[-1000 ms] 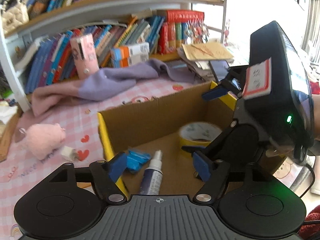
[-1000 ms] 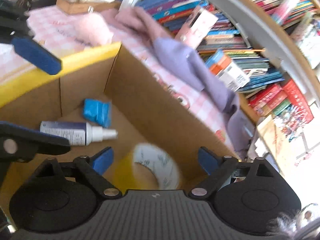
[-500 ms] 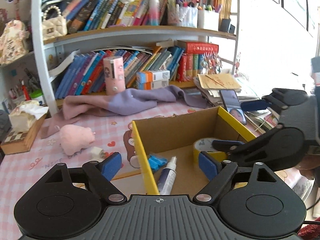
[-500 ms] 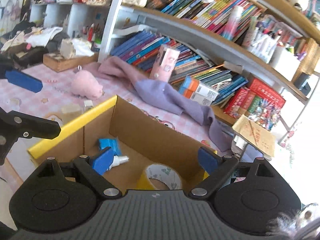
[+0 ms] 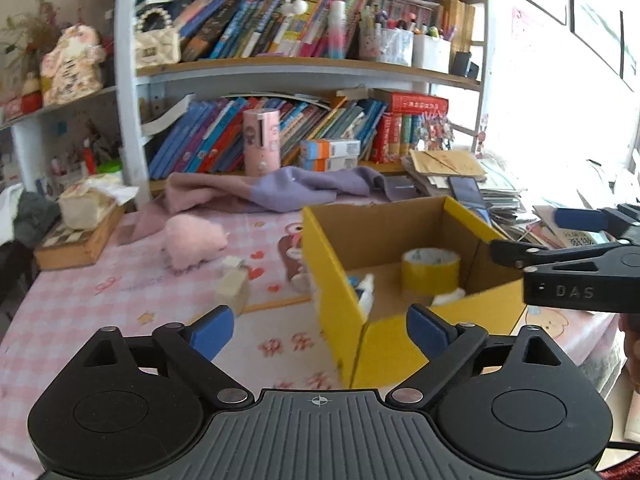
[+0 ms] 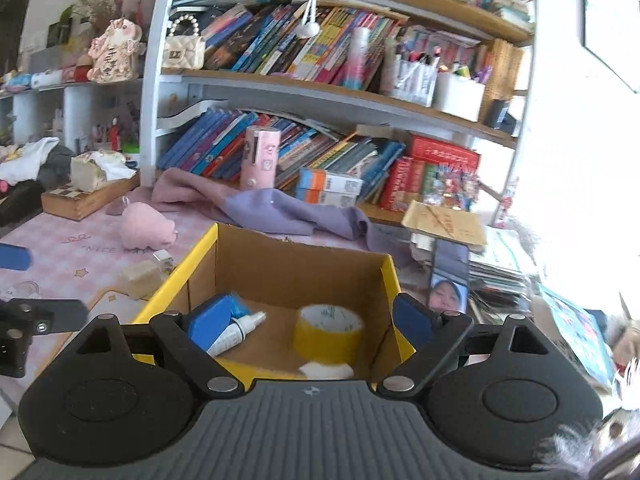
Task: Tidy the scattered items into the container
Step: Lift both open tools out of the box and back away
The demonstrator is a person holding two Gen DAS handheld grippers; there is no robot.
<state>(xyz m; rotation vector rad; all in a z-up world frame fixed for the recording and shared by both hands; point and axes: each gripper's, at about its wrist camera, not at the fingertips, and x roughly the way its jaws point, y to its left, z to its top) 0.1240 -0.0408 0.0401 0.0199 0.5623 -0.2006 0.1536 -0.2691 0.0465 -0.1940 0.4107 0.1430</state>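
Observation:
A cardboard box (image 5: pixel 384 224) with yellow outer sides stands on the pink checked table. Inside it lie a yellow tape roll (image 5: pixel 430 270), a white spray bottle (image 6: pixel 238 332), a blue packet (image 6: pixel 240 306) and a small white item (image 6: pixel 326 370). On the table left of the box are a pink plush (image 5: pixel 194 242) and a small beige bottle (image 5: pixel 234 286). My left gripper (image 5: pixel 319 332) hovers before the box's near left corner; its jaws are opening and grip nothing. My right gripper (image 6: pixel 311 320) is open and empty, just short of the box's near side.
A pink and purple cloth (image 5: pixel 280 190) lies behind the box before a bookshelf (image 5: pixel 280 64). A wooden box with a tissue pack (image 5: pixel 80 236) sits at the far left. A phone (image 6: pixel 450 276) and stacked papers (image 5: pixel 444 162) lie right of the box.
Both grippers have drawn back out of the box and now see it from outside. The left jaws have spread wider. The right gripper has rolled level.

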